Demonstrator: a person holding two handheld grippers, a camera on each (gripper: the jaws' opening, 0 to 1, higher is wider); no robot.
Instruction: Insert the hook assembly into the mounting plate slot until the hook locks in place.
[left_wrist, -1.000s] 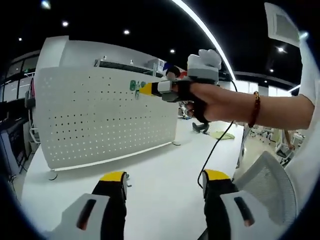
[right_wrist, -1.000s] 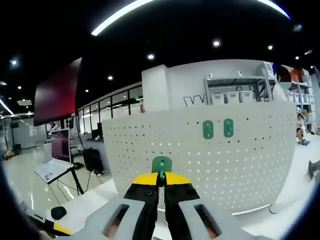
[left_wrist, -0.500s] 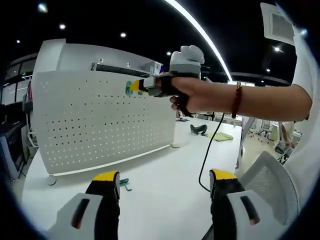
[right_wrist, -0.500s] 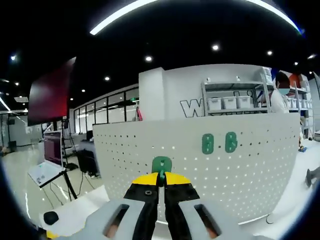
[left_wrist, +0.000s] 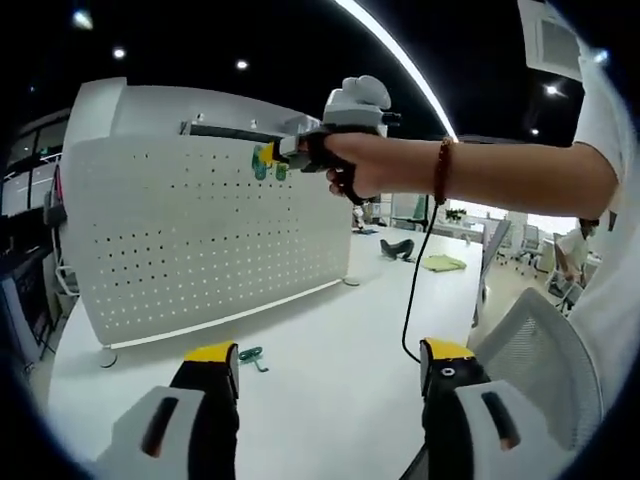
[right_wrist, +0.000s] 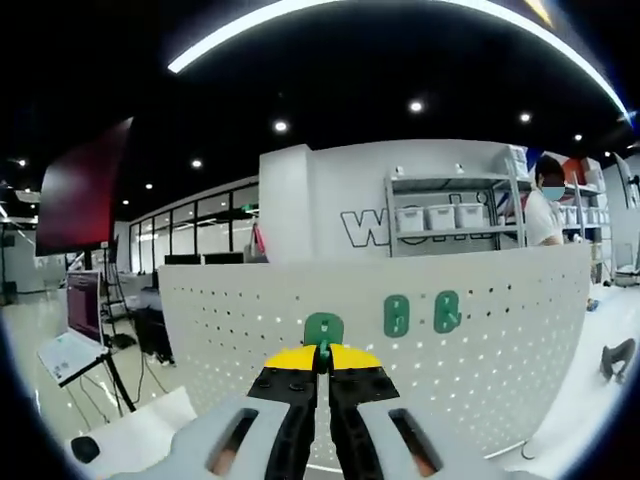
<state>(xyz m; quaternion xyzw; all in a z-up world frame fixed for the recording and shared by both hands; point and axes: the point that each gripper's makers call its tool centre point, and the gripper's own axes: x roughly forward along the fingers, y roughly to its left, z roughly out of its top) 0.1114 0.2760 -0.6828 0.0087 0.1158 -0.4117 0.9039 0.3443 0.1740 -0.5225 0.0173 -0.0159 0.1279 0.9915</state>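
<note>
In your left gripper view, the left gripper stood nearest at 6 o'clock with its yellow-tipped jaws spread wide and nothing between them, and a loose green hook lay on the white table just beyond the tip of the jaw on that view's left. Further out, your right hand reached in from 3 o'clock with a bead bracelet on the wrist and a black cable hanging below it, holding the right gripper up at 11 o'clock, its yellow tips right against the upper part of the white perforated mounting plate beside two green hooks there; whether it touched the plate could not be told. A white mesh chair back sat at 4 o'clock. Your right gripper view gave what the other could not: the right gripper had its jaws pinched together on a green hook assembly, which stuck up from the tips at the centre of that view, directly before the mounting plate. Two mounted green hooks sat on the plate at 2 o'clock from the held one, close but apart from it. Beyond the plate's top edge stood shelving with white bins, and a person at 2 o'clock.
</note>
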